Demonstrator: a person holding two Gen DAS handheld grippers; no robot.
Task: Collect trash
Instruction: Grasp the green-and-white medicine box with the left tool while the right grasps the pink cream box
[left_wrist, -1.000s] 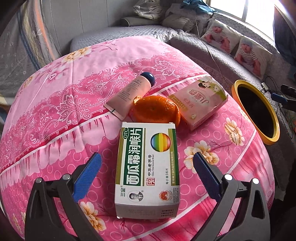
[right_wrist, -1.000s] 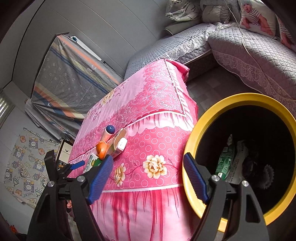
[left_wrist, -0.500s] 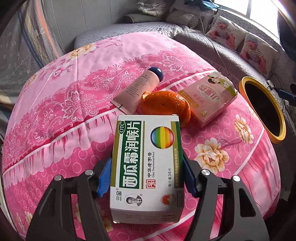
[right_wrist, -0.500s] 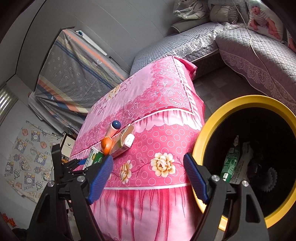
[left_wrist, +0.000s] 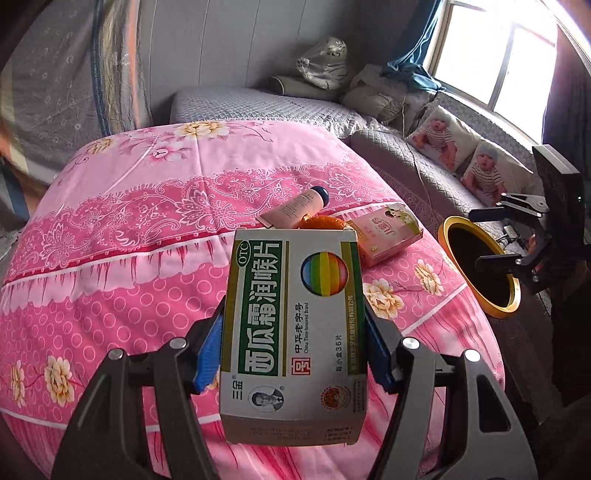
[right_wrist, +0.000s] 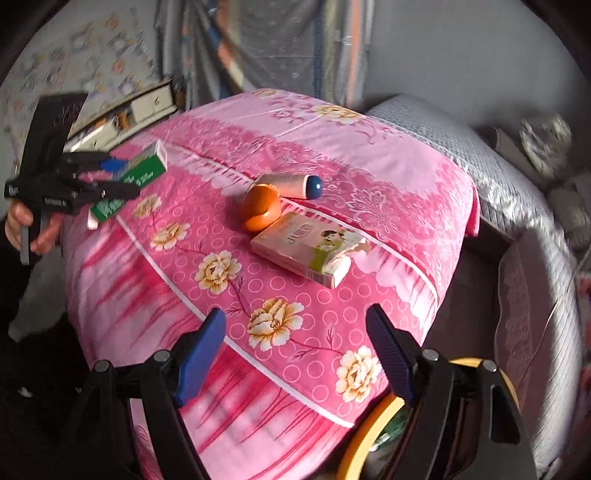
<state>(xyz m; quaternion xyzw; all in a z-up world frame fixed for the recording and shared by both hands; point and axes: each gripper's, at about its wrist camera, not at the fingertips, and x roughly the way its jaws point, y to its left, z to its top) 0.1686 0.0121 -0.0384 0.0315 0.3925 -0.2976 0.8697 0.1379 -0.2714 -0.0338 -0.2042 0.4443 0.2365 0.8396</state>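
My left gripper (left_wrist: 291, 343) is shut on a green-and-white medicine box (left_wrist: 291, 332) and holds it lifted above the pink tablecloth (left_wrist: 129, 266); the box also shows in the right wrist view (right_wrist: 142, 170). An orange (right_wrist: 260, 206), a pink tube (right_wrist: 291, 182) with a blue cap and a pink box (right_wrist: 306, 247) lie on the cloth. My right gripper (right_wrist: 295, 354) is open and empty, above the table's near edge and the yellow-rimmed bin (right_wrist: 362, 443).
The yellow-rimmed bin (left_wrist: 480, 273) stands on the floor beside the table's right side. A grey quilted sofa (left_wrist: 424, 166) with baby-print cushions runs behind. A patterned curtain (right_wrist: 266, 48) hangs at the far wall.
My left gripper closed on the medicine box and lifted it off the cloth. My right gripper swung away from the bin opening to face the table, still open.
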